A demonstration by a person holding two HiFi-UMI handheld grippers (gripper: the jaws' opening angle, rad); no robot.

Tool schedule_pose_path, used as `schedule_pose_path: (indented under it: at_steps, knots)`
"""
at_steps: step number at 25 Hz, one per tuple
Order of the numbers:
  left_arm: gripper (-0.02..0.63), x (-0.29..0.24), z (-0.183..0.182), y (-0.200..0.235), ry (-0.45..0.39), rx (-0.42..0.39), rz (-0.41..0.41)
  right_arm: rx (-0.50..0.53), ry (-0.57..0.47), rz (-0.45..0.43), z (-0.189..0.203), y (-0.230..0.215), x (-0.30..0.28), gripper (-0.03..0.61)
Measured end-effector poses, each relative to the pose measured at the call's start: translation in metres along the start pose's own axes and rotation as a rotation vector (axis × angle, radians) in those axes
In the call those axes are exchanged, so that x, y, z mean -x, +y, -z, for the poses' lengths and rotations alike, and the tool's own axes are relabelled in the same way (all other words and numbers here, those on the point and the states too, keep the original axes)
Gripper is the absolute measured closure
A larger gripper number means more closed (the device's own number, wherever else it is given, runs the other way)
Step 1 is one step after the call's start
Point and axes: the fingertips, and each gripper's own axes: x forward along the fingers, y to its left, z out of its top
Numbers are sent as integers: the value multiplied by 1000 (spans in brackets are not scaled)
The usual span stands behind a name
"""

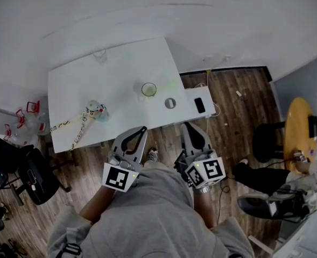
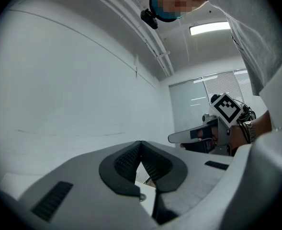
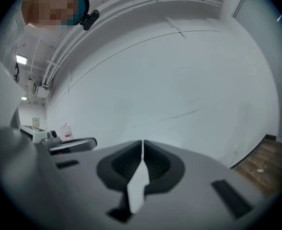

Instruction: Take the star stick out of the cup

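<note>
Holding: nothing is held by either hand-held gripper, and both are kept close to the body.
Left hand-held gripper (image 1: 143,129): its jaws are shut, tips touching with nothing between them, as seen in its own view (image 2: 141,143); it is pointed level towards the counter.
Right hand-held gripper (image 1: 188,126): its jaws are pressed together along a thin line in its own view (image 3: 142,143), with nothing between them.
Progress: the task is judged not begun. The reach, the opening of the jaws, the grip and the lift out are all left to do.
Floor (image 1: 233,106): a strip of wood floor is seen under both hand-held grippers, just short of the counter.
Counter (image 1: 120,71): its near edge is met at about the left tips. A lower white block is joined at its right, with a dark flat thing (image 1: 199,105) laid on it.
Near clutter: a patterned strap (image 1: 75,130) lies at the near left, and a grey disc (image 1: 170,103) sits just right of the cup.
Cup (image 1: 149,89): it stands upright near the counter's right edge, ahead of and between the two hand-held grippers.
Star stick: it is too small to be made out; it is presumed to be in the cup.
Open room: bare counter is left in front of and behind the cup, so a straight approach from the near edge is judged clear. The disc and the right edge are to be avoided.
Far side: only a plain wall (image 1: 147,9) is seen.
</note>
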Motion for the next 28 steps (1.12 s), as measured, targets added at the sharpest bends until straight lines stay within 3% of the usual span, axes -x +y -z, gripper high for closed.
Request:
schedule_pose_path:
  at_steps: [14,28]
  knots:
    - [583,-23,16,28,34,15,-32,-39,61,34,16,-25,-30,541]
    - [583,-76,25,63,61,47,53,-77,132,133,24,-57,-81,541]
